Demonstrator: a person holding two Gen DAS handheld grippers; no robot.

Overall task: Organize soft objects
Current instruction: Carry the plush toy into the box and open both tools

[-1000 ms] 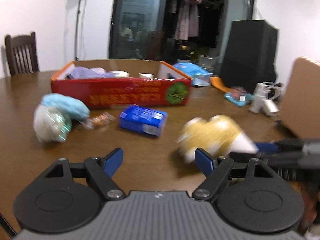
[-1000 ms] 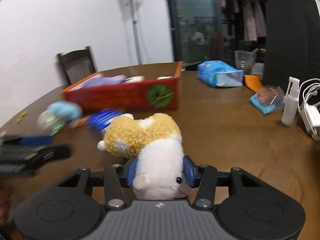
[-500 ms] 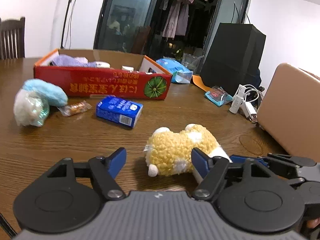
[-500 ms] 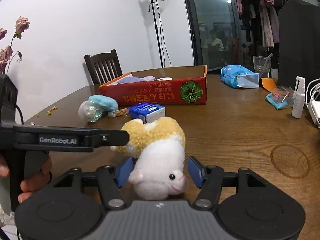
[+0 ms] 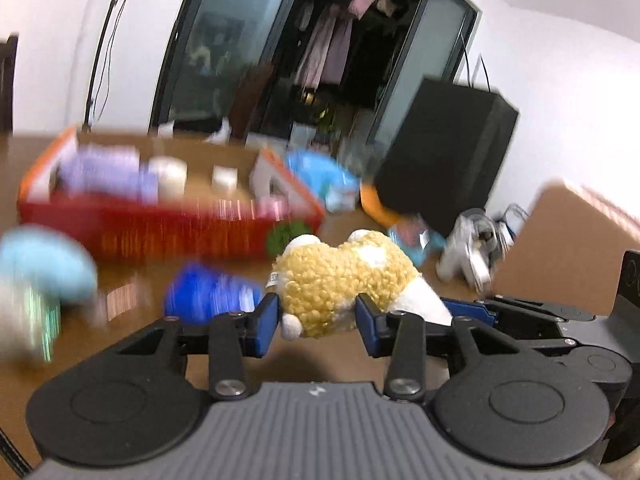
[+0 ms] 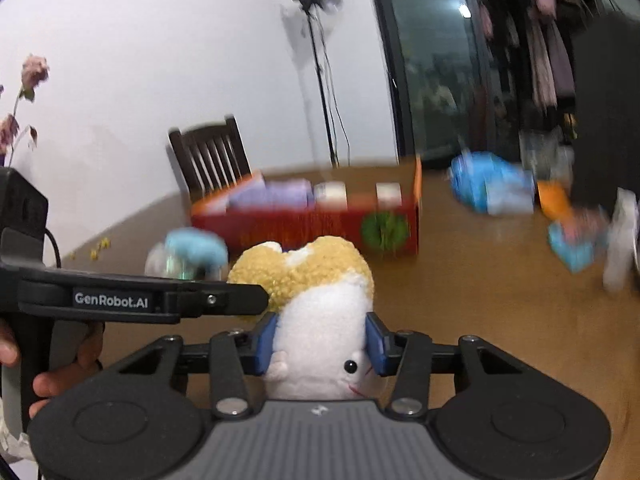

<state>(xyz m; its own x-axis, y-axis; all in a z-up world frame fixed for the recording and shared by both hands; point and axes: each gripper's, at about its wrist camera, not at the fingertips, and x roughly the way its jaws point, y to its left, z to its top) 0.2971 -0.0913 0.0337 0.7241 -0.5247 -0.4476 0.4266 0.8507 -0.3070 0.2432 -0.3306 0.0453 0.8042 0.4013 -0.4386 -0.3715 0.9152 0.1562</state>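
Yellow-and-white plush toy (image 5: 344,284) is sitting raised above the tabletop (image 6: 480,304); we are gripping it at both ends. Our left gripper (image 5: 316,320) is closing its jaws on the yellow end, our right gripper (image 6: 320,344) on the white head. Blur is smearing everything behind: the red box (image 5: 168,232), a blue packet (image 5: 208,292), a pale blue bundle (image 5: 44,264). The left gripper's finger is covering part of the plush in the right view.
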